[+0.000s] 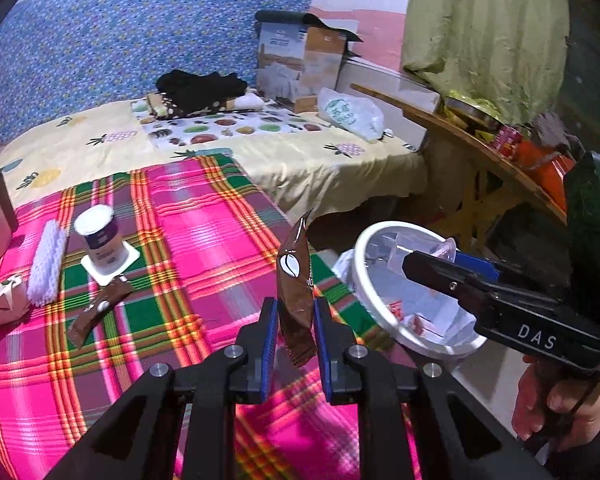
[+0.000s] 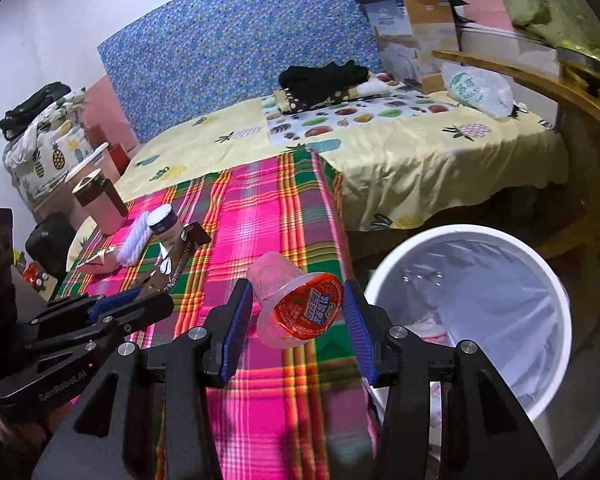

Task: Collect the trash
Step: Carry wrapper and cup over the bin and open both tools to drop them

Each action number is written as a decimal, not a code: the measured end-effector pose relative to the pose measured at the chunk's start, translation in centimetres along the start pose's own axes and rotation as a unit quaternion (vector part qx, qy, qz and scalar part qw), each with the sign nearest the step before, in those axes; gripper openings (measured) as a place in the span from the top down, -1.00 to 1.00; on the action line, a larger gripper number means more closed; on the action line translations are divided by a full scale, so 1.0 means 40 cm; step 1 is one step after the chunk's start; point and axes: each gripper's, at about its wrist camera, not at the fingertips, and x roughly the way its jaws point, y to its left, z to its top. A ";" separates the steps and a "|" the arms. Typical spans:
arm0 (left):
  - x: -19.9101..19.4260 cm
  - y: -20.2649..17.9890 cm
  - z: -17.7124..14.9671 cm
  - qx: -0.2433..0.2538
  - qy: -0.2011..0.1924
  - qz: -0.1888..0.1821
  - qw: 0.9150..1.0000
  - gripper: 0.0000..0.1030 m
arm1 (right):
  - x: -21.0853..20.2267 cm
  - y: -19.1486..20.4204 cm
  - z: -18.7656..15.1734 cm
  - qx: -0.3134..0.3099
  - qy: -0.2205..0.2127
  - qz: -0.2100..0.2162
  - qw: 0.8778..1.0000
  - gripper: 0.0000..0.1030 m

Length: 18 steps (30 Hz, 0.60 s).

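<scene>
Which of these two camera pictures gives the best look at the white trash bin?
The right wrist view: the white trash bin fills the lower right, its rim and liner open to view. In the left wrist view the bin looks smaller, and the right gripper crosses it.

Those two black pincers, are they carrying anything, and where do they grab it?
Left gripper pinches a brown sachet near its lower end. Right gripper clamps a clear plastic cup across its sides, by the red lid.

My left wrist camera looks steeply down over the plaid cloth (image 1: 204, 240) toward the bed; my right wrist camera sits beside it, aimed the same way. Both share the cloth's far edge and the white bin (image 2: 476, 320).
</scene>
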 end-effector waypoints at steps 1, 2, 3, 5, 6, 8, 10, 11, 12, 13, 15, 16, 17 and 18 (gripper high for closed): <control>0.001 -0.014 0.001 0.004 0.000 -0.003 1.000 0.65 | -0.003 -0.007 -0.002 0.003 -0.001 -0.002 1.000 0.08; 0.002 -0.021 0.000 0.006 0.000 -0.005 1.000 0.65 | -0.009 -0.013 -0.007 0.006 -0.003 -0.004 1.000 0.08; 0.003 -0.035 0.001 0.010 0.001 -0.008 1.000 0.64 | -0.014 -0.020 -0.010 0.008 -0.004 -0.005 1.000 0.08; 0.008 -0.055 0.002 0.014 0.002 -0.015 1.000 0.65 | -0.024 -0.035 -0.015 0.013 -0.007 -0.012 1.000 0.08; 0.010 -0.065 0.003 0.017 0.003 -0.019 1.000 0.65 | -0.029 -0.041 -0.017 0.016 -0.009 -0.015 1.000 0.08; 0.019 -0.089 0.006 0.023 0.006 -0.029 0.999 0.65 | -0.040 -0.058 -0.020 0.023 -0.013 -0.023 0.999 0.08; 0.031 -0.110 0.008 0.029 0.009 -0.038 0.999 0.65 | -0.051 -0.078 -0.025 0.030 -0.017 -0.031 0.999 0.08; 0.038 -0.123 0.009 0.032 0.010 -0.043 0.999 0.65 | -0.056 -0.090 -0.027 0.035 -0.019 -0.036 0.999 0.08; 0.049 -0.138 0.009 0.037 0.013 -0.049 0.998 0.65 | -0.060 -0.099 -0.030 0.039 -0.020 -0.040 0.998 0.08; 0.056 -0.147 0.009 0.040 0.015 -0.054 0.998 0.65 | -0.063 -0.110 -0.032 0.043 -0.021 -0.044 0.998 0.08; 0.080 -0.169 0.011 0.045 0.023 -0.065 0.997 0.65 | -0.070 -0.133 -0.040 0.054 -0.022 -0.055 0.997 0.08; 0.096 -0.180 0.012 0.047 0.028 -0.072 0.996 0.64 | -0.072 -0.149 -0.046 0.061 -0.021 -0.061 0.996 0.08; 0.108 -0.189 0.012 0.049 0.032 -0.076 0.995 0.65 | -0.072 -0.162 -0.049 0.067 -0.019 -0.067 0.995 0.08; 0.121 -0.199 0.013 0.051 0.036 -0.081 0.995 0.65 | -0.072 -0.175 -0.053 0.072 -0.018 -0.072 0.995 0.08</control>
